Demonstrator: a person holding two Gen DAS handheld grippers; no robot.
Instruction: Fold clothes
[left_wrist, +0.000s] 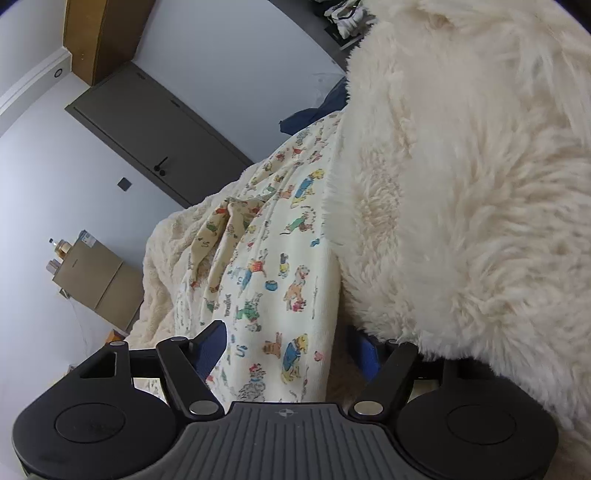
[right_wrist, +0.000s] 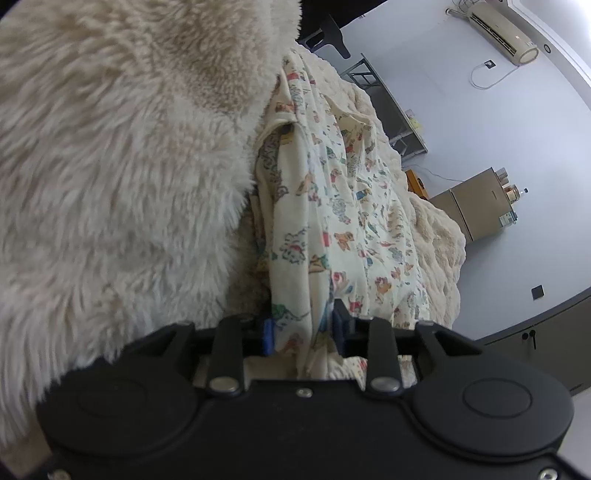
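A cream garment printed with small coloured animals (left_wrist: 273, 258) lies stretched over a bed. In the left wrist view it runs between the blue-padded fingers of my left gripper (left_wrist: 288, 347). These stand wide open: the left pad (left_wrist: 212, 343) is at the cloth's edge, while the right pad (left_wrist: 367, 354) is clear of it. In the right wrist view the same garment (right_wrist: 354, 221) is bunched between the two blue pads of my right gripper (right_wrist: 303, 328), which is shut on the fold. A big white fluffy fabric (left_wrist: 461, 184) (right_wrist: 110, 166) crowds both views and hides part of the garment.
Under the garment is a cream textured blanket (left_wrist: 166, 251) (right_wrist: 439, 236). A dark blue cloth (left_wrist: 314, 118) lies at the far end. A dark door (left_wrist: 155, 136), a small beige cabinet with bottles on top (left_wrist: 96, 280) (right_wrist: 476, 206) and a metal rack (right_wrist: 391, 107) stand along the walls.
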